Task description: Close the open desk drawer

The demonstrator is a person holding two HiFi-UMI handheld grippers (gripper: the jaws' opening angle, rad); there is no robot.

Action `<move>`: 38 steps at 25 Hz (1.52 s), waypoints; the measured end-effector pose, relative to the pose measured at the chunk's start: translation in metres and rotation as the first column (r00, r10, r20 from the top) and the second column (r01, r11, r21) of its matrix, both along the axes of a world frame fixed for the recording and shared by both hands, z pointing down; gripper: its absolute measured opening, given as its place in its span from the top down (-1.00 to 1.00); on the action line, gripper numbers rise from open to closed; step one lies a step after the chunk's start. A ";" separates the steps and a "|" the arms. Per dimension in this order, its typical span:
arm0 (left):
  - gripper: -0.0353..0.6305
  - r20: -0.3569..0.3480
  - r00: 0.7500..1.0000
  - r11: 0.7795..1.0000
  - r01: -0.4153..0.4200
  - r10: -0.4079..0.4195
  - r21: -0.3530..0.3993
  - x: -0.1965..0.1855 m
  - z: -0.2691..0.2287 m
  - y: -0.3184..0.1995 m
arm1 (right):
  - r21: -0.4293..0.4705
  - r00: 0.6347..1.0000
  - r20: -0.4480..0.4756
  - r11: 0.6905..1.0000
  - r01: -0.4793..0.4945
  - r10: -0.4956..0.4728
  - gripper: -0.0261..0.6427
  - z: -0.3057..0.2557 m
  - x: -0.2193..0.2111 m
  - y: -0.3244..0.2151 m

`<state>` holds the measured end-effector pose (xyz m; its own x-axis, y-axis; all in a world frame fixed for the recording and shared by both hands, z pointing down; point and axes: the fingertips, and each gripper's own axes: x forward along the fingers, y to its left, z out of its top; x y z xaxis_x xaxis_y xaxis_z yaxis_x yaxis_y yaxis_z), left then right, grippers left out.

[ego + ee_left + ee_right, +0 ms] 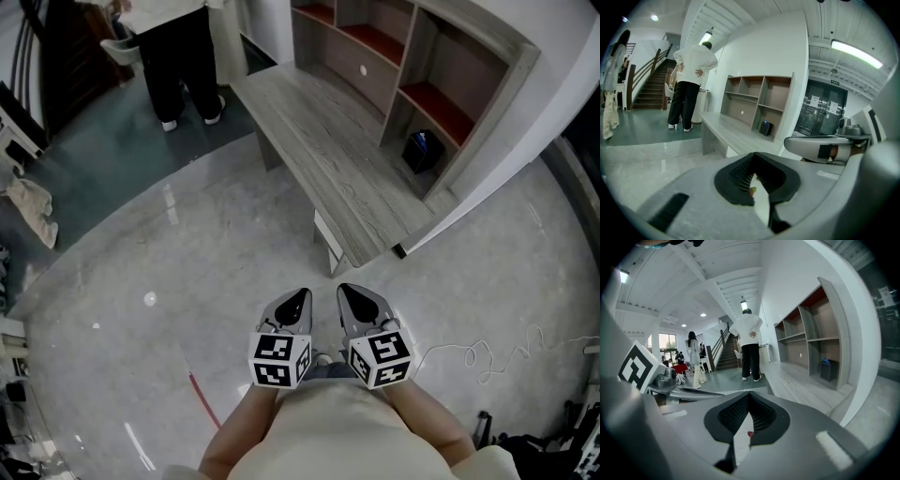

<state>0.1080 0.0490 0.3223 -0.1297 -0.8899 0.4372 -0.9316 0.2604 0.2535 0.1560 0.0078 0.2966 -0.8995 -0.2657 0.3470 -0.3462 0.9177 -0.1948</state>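
We see open glossy grey floor between us and the long grey wood-grain desk; its white drawer juts toward us under the near end, and a thin white cable trails at right.

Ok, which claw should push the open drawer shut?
Probably left. The left claw and right claw hang shut, side by side, short of the desk. The open drawer sticks out on the left claw's side, and its white panel shows just ahead in the left gripper view.
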 end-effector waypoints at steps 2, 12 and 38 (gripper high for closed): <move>0.87 -0.006 1.000 1.000 -0.011 0.011 -0.003 -0.008 0.002 -0.006 | -0.004 1.000 -0.006 1.000 -0.011 0.011 0.91 0.003 -0.007 -0.005; 0.87 -0.028 0.992 0.991 -0.126 0.126 -0.035 -0.070 0.017 -0.037 | -0.041 0.989 -0.024 0.988 -0.146 0.145 0.91 0.015 -0.062 -0.038; 0.87 -0.351 0.883 0.923 -0.369 0.311 -0.111 -0.174 0.113 -0.119 | -0.082 0.867 -0.144 0.867 -0.492 0.478 0.90 0.063 -0.143 -0.095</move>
<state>-0.0657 -0.0699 0.4352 0.3404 -0.7620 0.5509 -0.8456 0.0080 0.5337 0.0133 -0.0876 0.3596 -0.6189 -0.6109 0.4937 -0.7680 0.6025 -0.2172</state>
